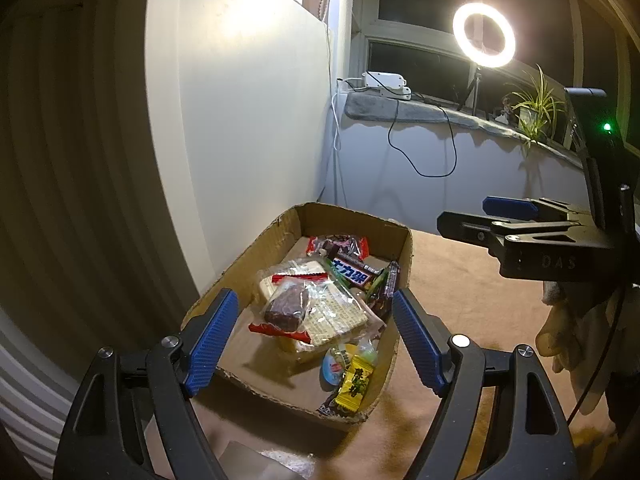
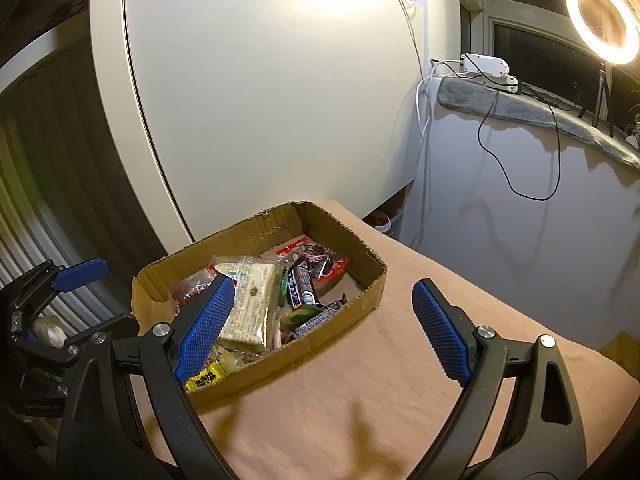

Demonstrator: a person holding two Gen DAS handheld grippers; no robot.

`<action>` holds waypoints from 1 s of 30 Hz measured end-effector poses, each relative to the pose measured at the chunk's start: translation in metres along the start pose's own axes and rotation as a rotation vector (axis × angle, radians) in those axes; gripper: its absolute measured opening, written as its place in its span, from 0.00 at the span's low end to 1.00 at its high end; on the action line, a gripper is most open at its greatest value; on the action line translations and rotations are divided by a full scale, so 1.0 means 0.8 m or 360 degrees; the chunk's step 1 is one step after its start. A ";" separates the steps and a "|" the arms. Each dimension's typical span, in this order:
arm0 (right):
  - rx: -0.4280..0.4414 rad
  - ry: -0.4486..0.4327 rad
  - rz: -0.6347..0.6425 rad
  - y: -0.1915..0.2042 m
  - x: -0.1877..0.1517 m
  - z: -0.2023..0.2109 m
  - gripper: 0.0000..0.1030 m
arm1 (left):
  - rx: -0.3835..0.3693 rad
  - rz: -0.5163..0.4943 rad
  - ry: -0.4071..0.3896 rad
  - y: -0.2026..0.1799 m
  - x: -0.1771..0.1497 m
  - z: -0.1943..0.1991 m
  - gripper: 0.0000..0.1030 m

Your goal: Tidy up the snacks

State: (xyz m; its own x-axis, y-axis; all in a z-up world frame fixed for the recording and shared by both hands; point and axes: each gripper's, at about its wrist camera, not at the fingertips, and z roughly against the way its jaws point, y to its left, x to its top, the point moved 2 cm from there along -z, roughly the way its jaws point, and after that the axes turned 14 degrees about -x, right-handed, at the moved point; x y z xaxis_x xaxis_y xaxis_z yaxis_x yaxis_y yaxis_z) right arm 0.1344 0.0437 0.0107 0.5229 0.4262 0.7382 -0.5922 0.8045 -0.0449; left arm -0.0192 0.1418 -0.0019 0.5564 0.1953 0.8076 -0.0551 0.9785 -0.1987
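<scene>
Both the left tool (image 1: 312, 344) and right tool (image 2: 320, 328) are wide open and empty; the crackly snack packets (image 1: 316, 304) in the cardboard box (image 1: 256, 248) look light and slippery, so pinch an edge.

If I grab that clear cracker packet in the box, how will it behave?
The cracker packet looks glossy, so probably slippery. The wafers inside seem stiff but likely crack if squeezed. The dark snack bag resting on it would probably slide off.

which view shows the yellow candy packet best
The left wrist view: the yellow candy packet lies unobstructed at the near corner of the cardboard box, print visible. In the right wrist view it is mostly hidden behind one of the right gripper's blue fingers.
</scene>
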 end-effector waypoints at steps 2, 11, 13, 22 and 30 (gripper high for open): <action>-0.0005 -0.0004 0.0002 -0.003 -0.002 0.002 0.90 | 0.0001 -0.0003 0.0000 0.001 0.000 0.000 0.77; -0.0033 -0.0032 0.0023 -0.006 -0.011 0.014 0.90 | 0.0006 -0.0013 0.0001 -0.006 -0.001 0.001 0.77; -0.0034 -0.0033 0.0024 -0.007 -0.011 0.015 0.90 | 0.0007 -0.0018 0.0001 -0.008 -0.001 0.001 0.77; -0.0036 -0.0034 0.0020 -0.010 -0.015 0.017 0.90 | 0.0008 -0.0027 0.0000 -0.011 -0.001 0.001 0.77; -0.0034 -0.0033 0.0020 -0.011 -0.016 0.018 0.90 | 0.0008 -0.0026 -0.0001 -0.012 0.000 0.001 0.77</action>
State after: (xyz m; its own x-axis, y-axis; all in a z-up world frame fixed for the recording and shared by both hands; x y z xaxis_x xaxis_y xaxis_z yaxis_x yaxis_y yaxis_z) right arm 0.1240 0.0250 0.0112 0.5026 0.4277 0.7513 -0.5853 0.8079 -0.0684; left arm -0.0192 0.1324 0.0003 0.5567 0.1792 0.8112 -0.0500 0.9819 -0.1826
